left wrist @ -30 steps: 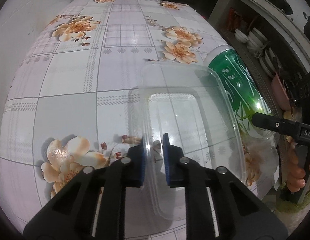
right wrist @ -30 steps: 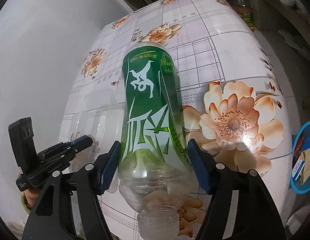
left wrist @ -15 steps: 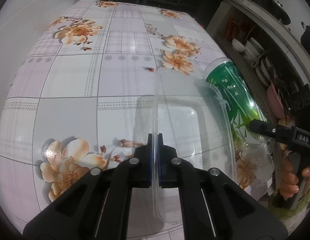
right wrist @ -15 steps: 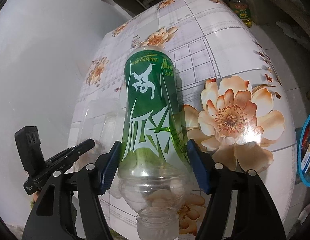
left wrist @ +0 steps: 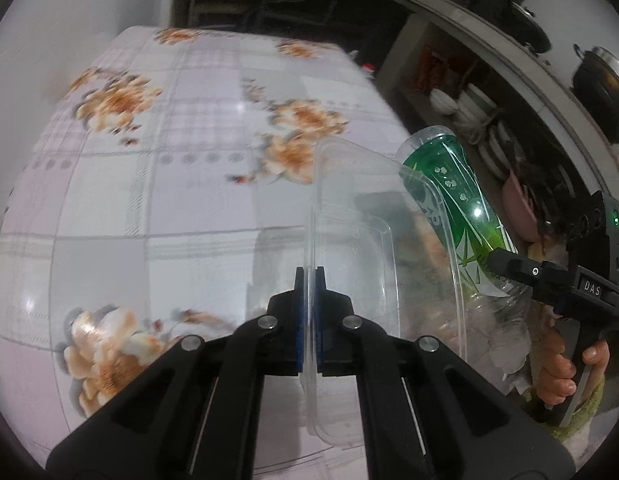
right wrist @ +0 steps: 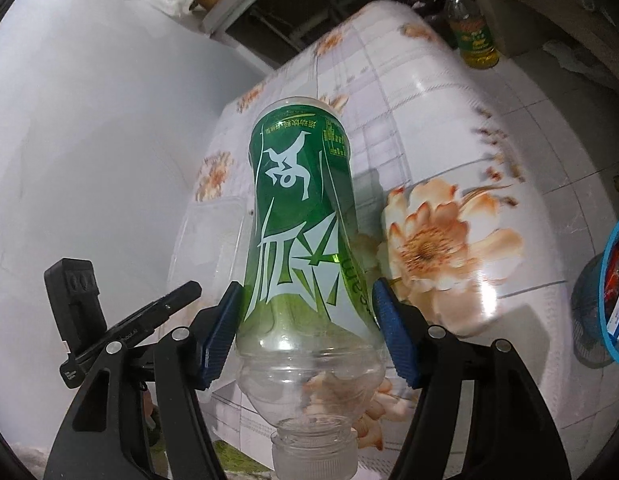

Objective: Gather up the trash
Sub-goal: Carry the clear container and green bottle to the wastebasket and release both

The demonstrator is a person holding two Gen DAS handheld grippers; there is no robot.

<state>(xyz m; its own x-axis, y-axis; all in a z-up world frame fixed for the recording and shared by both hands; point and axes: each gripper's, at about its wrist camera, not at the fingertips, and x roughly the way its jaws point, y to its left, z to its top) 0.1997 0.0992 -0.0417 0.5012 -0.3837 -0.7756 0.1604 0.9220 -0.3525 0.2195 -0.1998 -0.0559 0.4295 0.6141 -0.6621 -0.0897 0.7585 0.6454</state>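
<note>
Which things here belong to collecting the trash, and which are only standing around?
For the job:
- clear plastic container, pinched at its wall by the left tongs
- empty green-label bottle, held in the right tongs
- blue basket, probably the bin

Just there:
- cooking oil bottle
- stacked bowls
- black pot

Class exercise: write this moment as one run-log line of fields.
left hand-held gripper: shut on clear plastic container | right hand-held gripper: shut on green-label bottle | both above floral table
</note>
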